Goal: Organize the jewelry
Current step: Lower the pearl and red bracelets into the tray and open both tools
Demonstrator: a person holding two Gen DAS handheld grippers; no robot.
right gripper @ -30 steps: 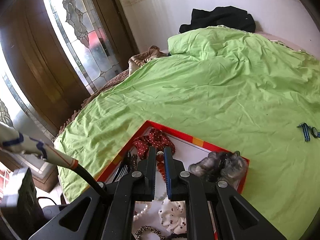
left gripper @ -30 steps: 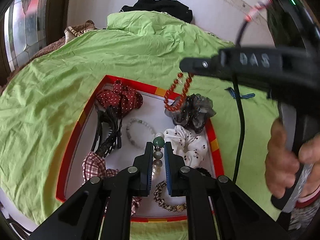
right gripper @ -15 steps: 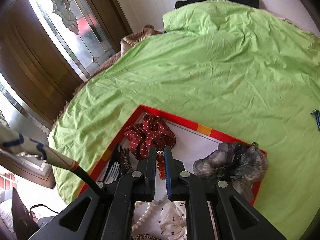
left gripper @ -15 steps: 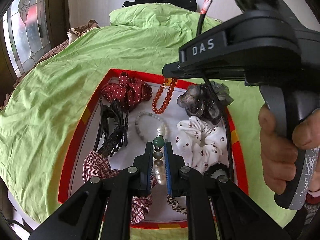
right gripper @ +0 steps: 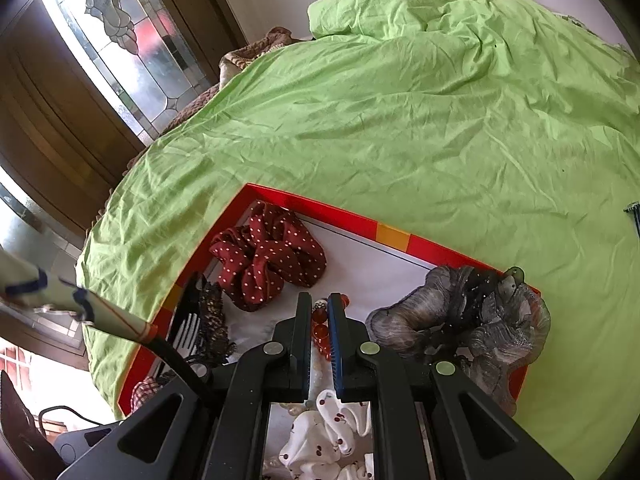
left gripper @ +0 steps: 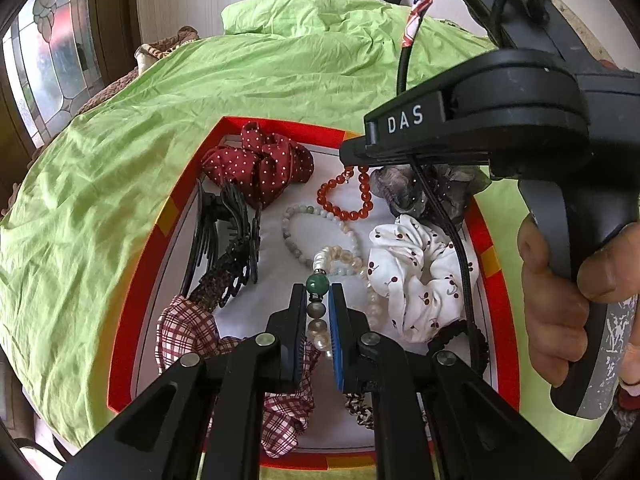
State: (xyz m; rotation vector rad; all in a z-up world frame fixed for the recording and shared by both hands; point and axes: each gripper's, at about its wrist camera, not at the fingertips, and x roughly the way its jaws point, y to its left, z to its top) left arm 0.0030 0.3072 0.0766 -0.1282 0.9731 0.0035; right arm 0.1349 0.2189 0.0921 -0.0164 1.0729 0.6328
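Over the red tray (left gripper: 132, 312), which lies on a bed with a green sheet (left gripper: 100, 184), both tools hang low; the left tool (left gripper: 318, 300) is nearly closed on a pearl bracelet (left gripper: 316, 324) with a green bead, and the right tool (right gripper: 319, 312) is pinched on an orange bead bracelet (left gripper: 352, 196), whose loop already rests on the white tray floor. Both strings are light and limp; the beads are hard, smooth and probably slippery, so it is better to grip across one bead or on the cord between. Scrunchies, a black hair claw (left gripper: 224, 236) and a pale bracelet (left gripper: 300, 232) lie near; the room has a stained-glass door (right gripper: 120, 40).
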